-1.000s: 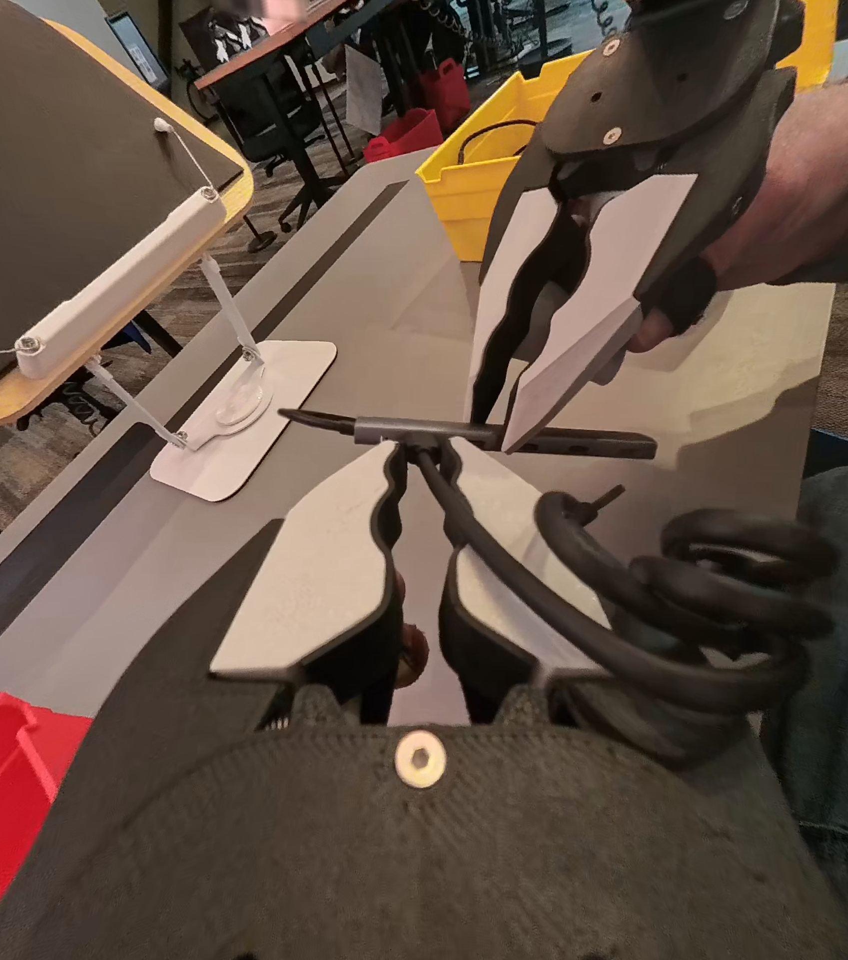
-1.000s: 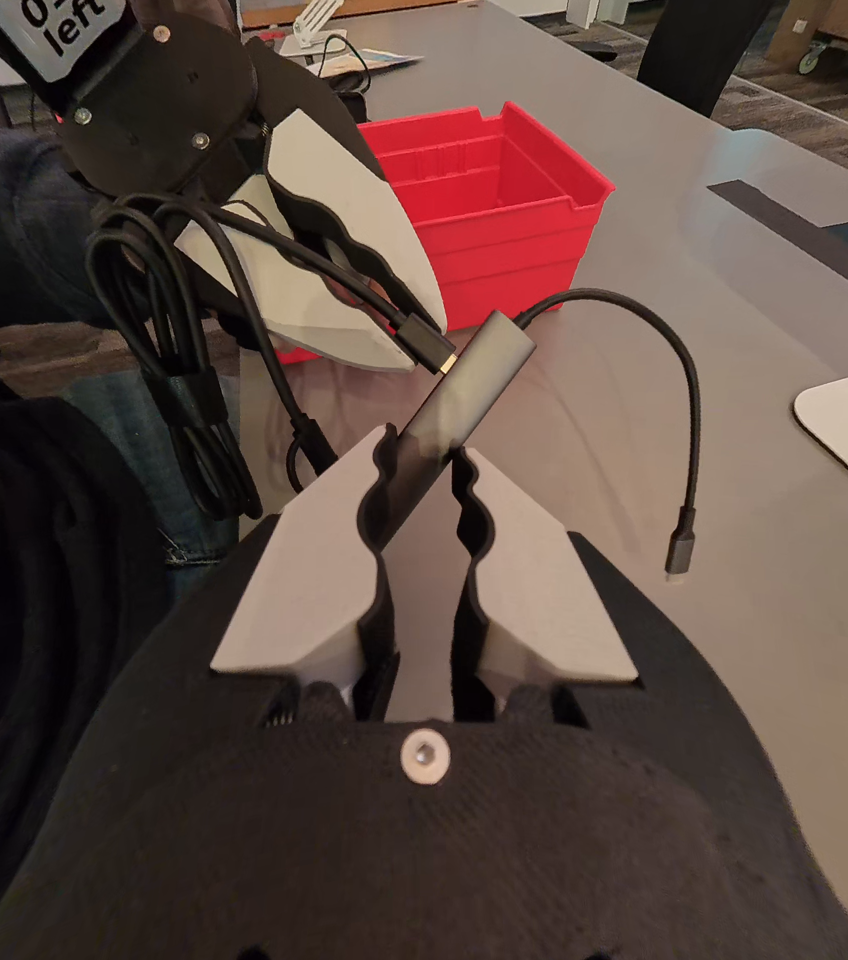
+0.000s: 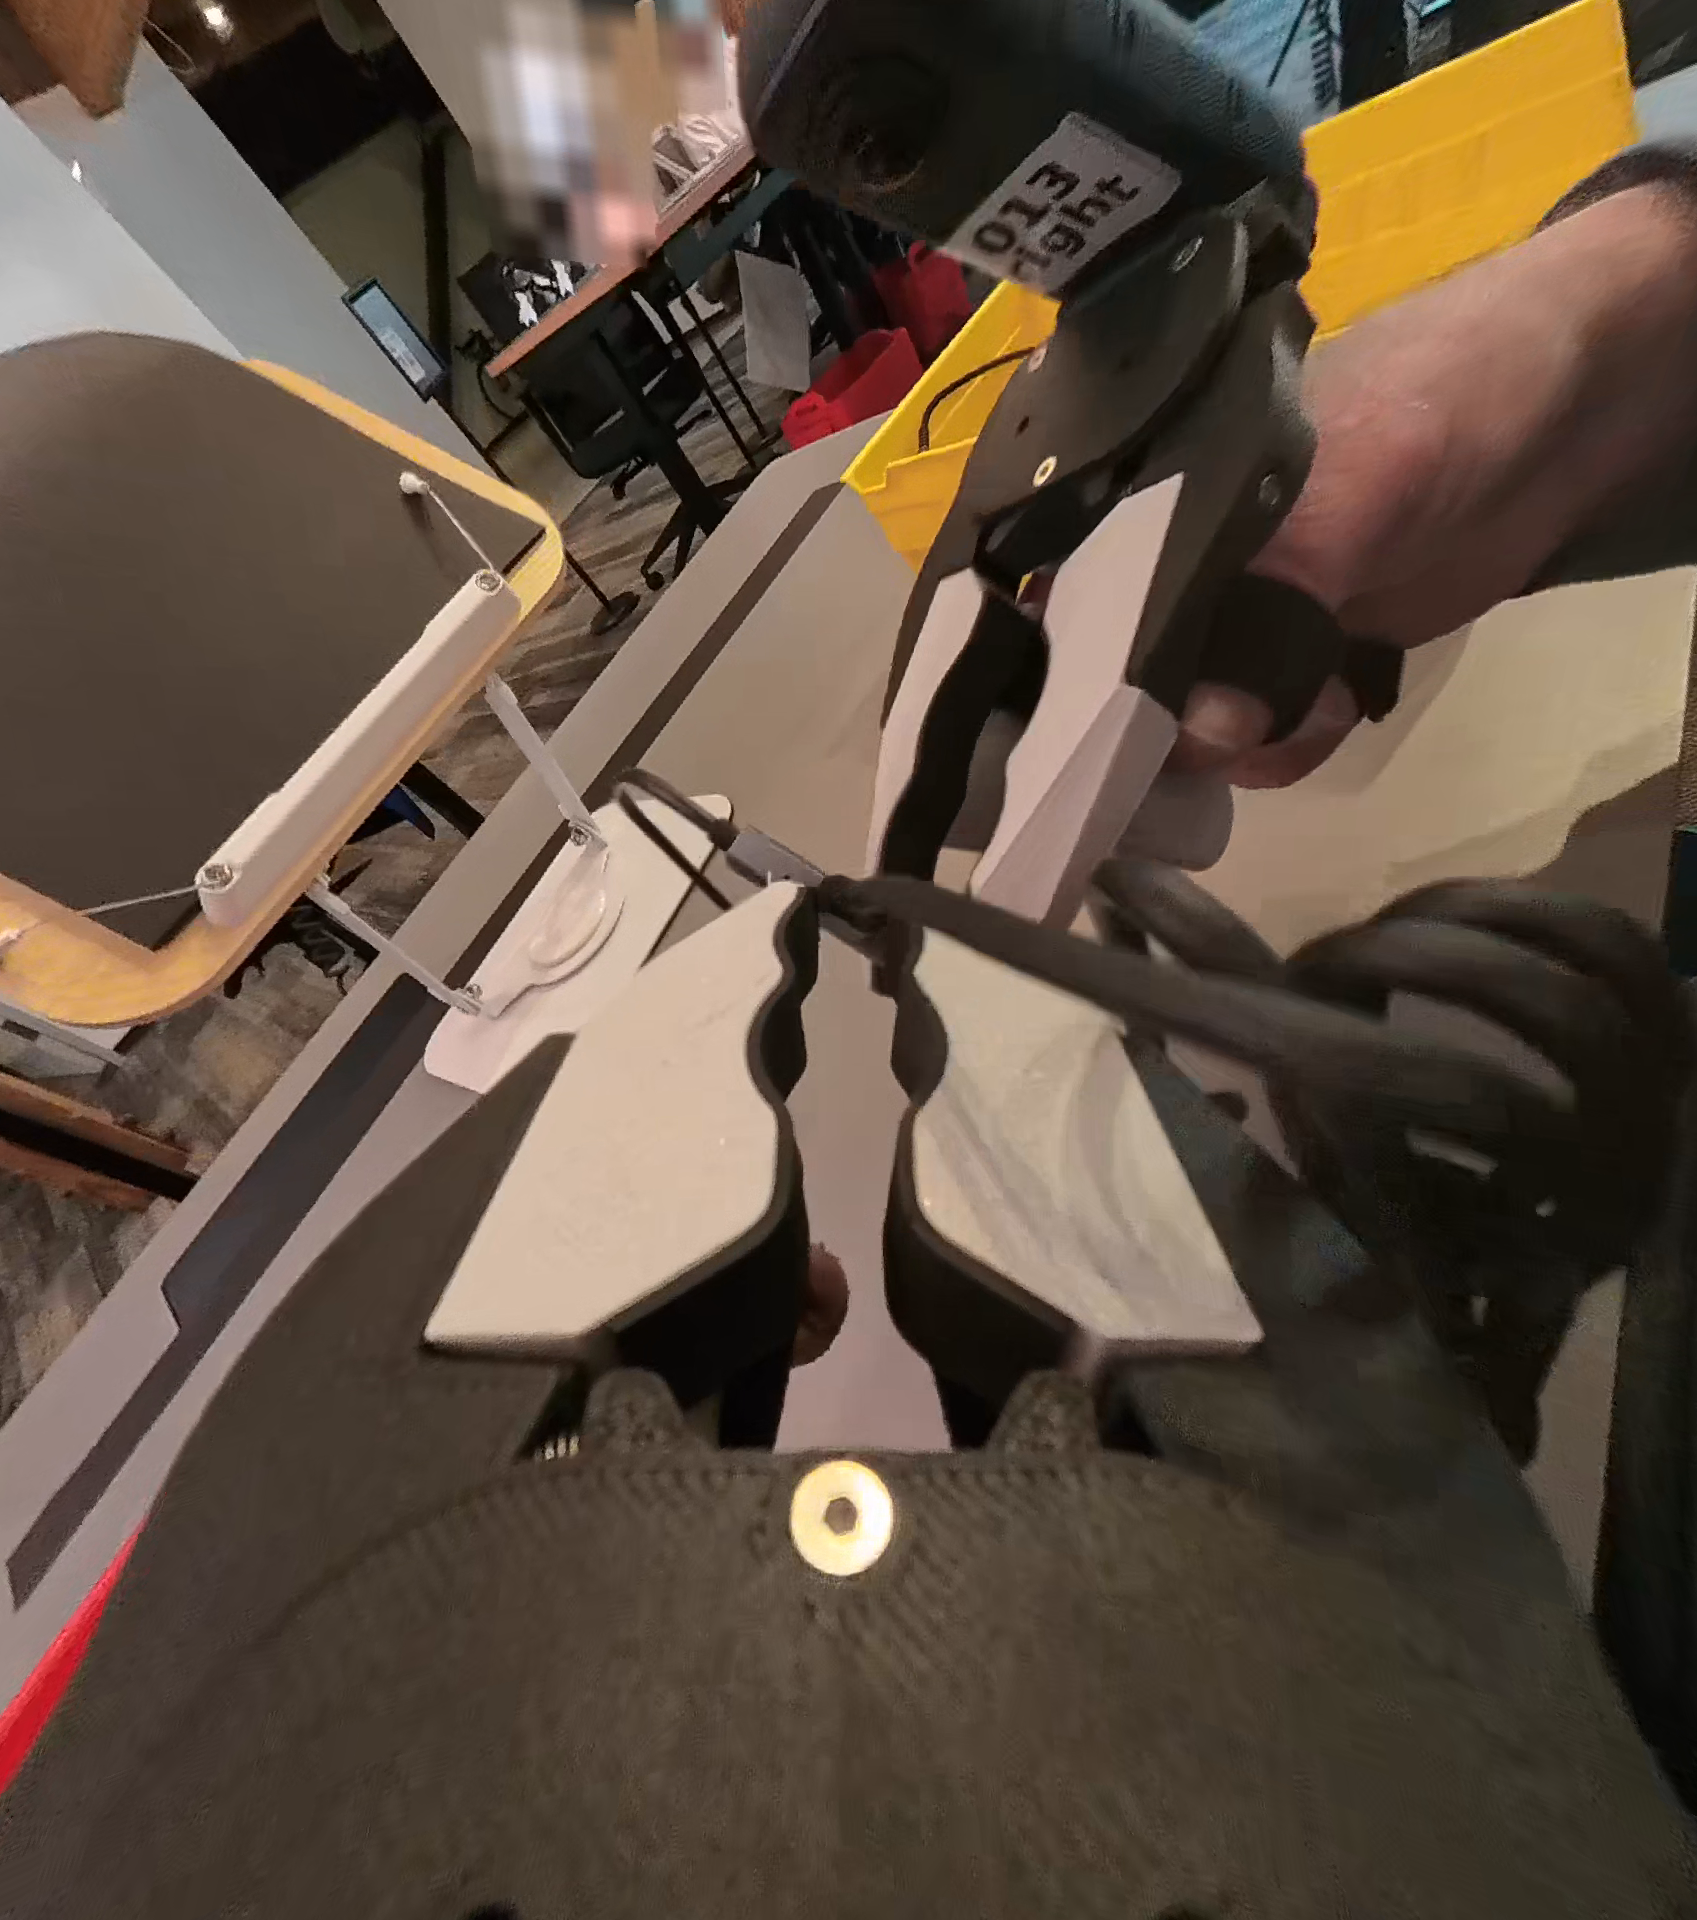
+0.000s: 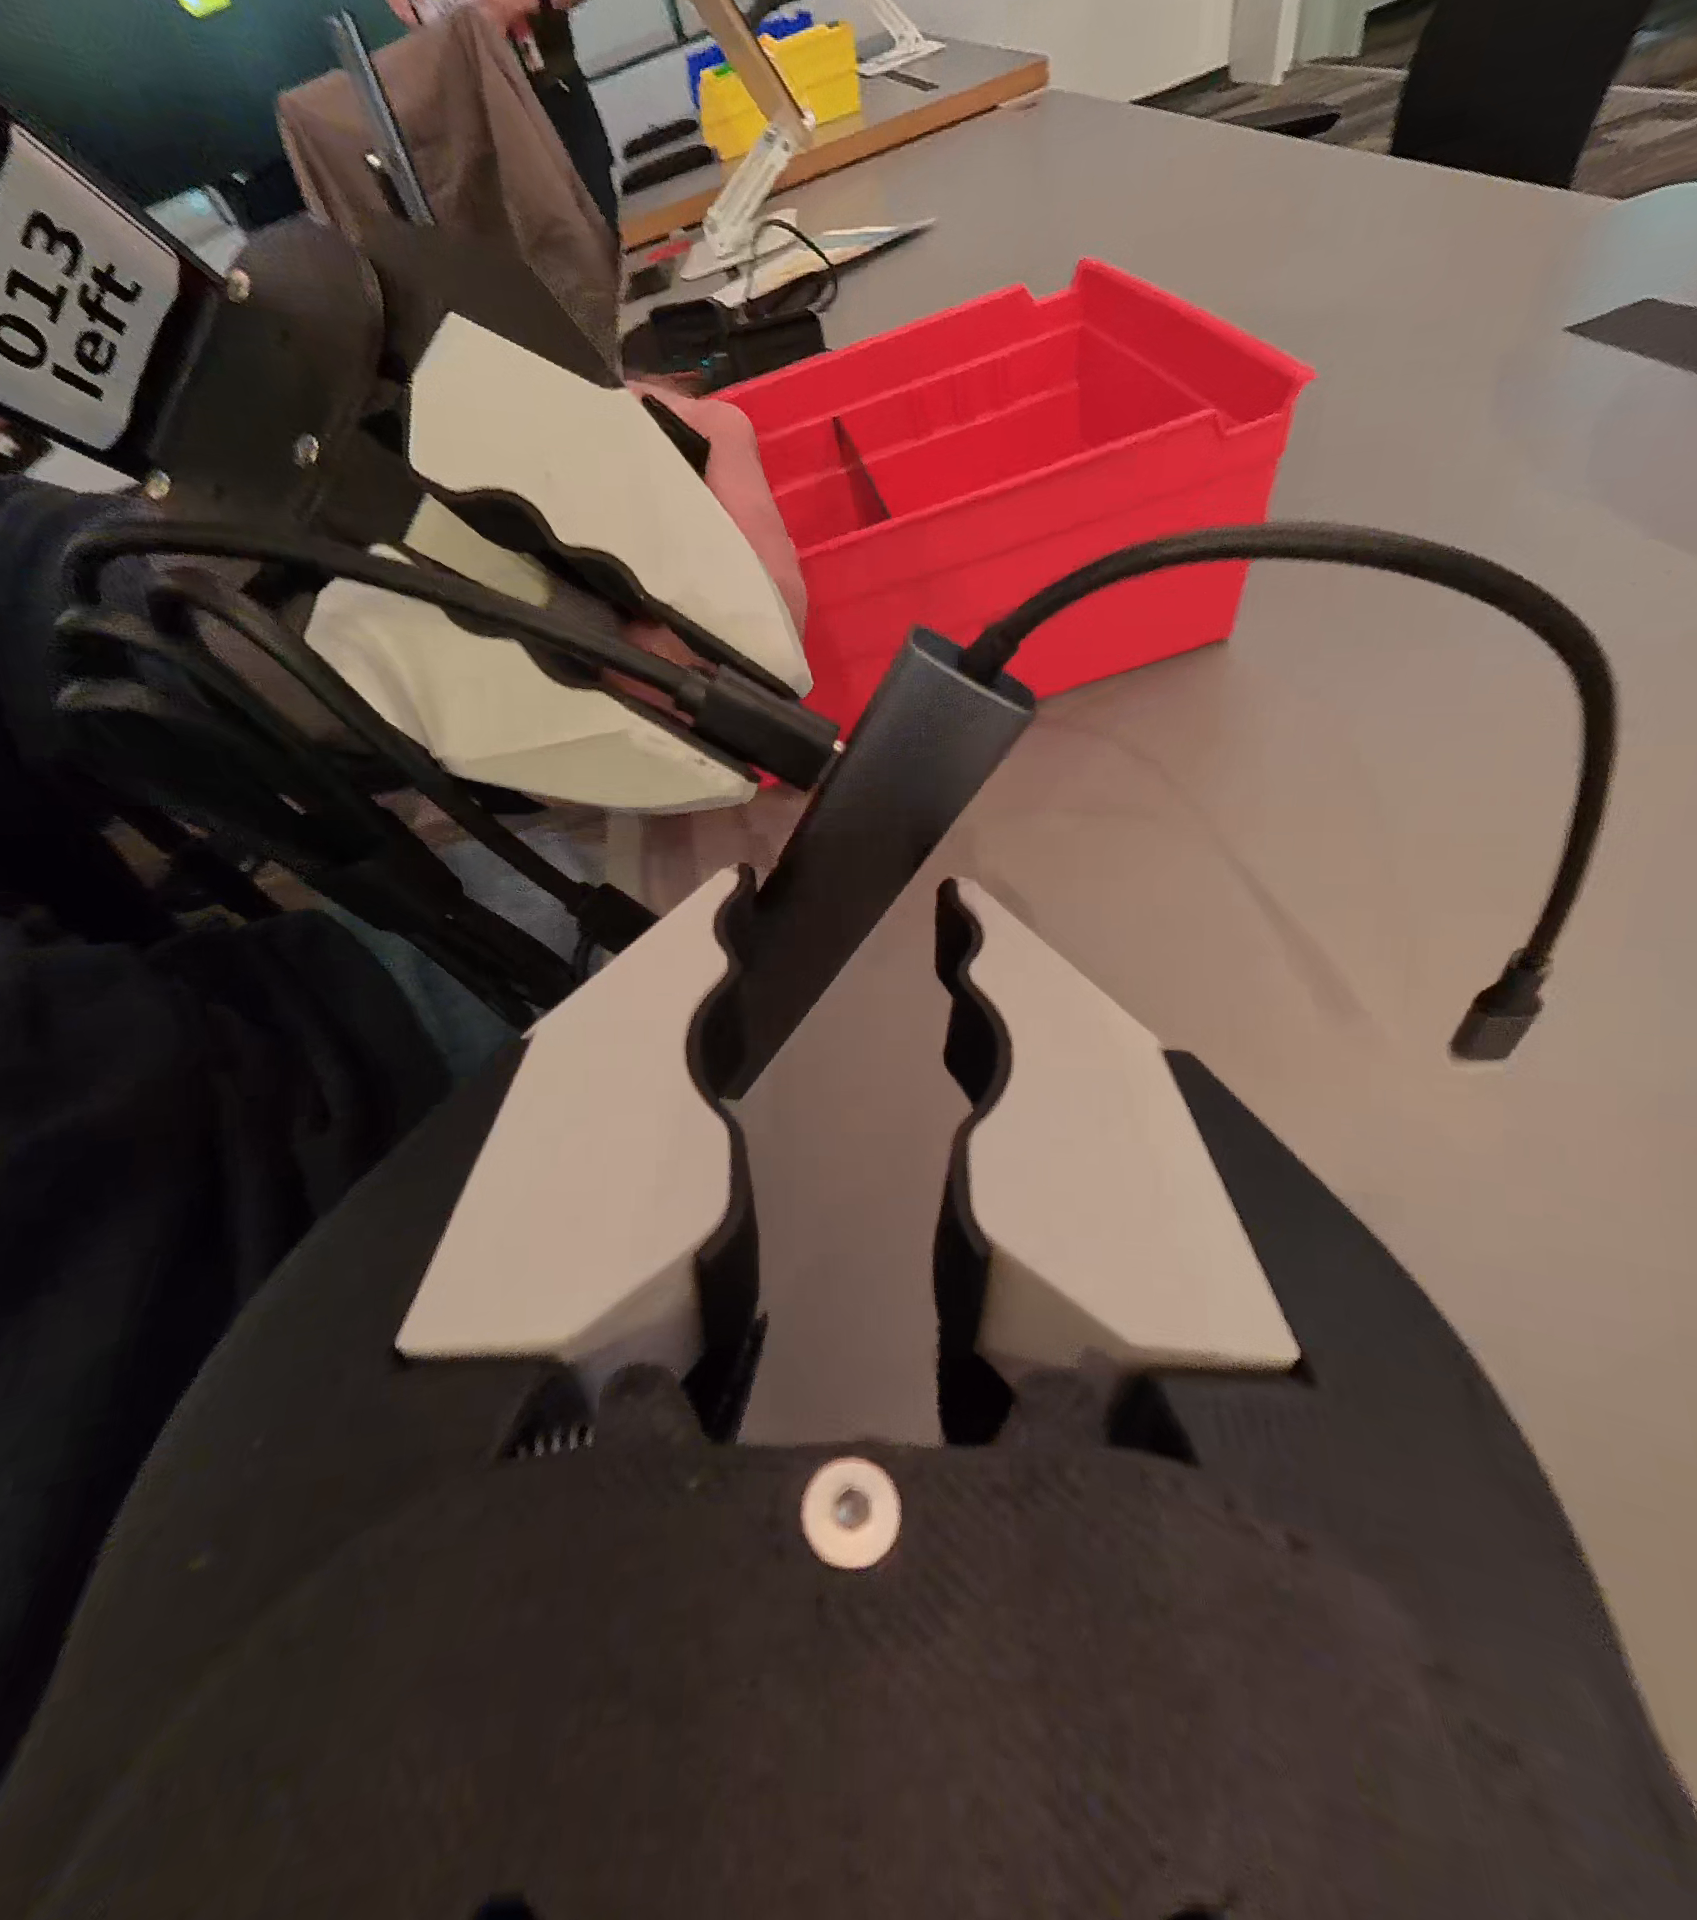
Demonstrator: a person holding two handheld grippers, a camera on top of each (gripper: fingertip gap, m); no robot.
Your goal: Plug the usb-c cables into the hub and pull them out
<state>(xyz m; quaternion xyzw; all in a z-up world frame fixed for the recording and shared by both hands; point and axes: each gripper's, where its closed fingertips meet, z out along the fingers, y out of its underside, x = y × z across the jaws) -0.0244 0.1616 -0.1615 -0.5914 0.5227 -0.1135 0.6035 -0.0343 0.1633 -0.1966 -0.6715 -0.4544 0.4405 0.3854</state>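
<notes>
Beside the hub (image 3: 766, 860), left wrist view: my left gripper (image 3: 849, 940), fingers nearly closed, pinches the black cable (image 3: 1135, 987) just behind its plug, pressed to the hub's side port, coils hanging right of the hub. Around the hub (image 4: 885, 831), right wrist view: my right gripper (image 4: 839, 940), parted wider than the hub, only its left finger touching, steadies it above the table (image 4: 1446, 831) for insertion; red bin (image 4: 1031, 499) behind the hub.

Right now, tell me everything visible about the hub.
The hub is a slim dark grey bar, metal-looking, held tilted above the table. Its near end sits against one finger of the right gripper, whose jaws look parted. A braided pigtail cable arcs from its far end, plug hanging free. The left gripper presses a black plug into its side.
</notes>
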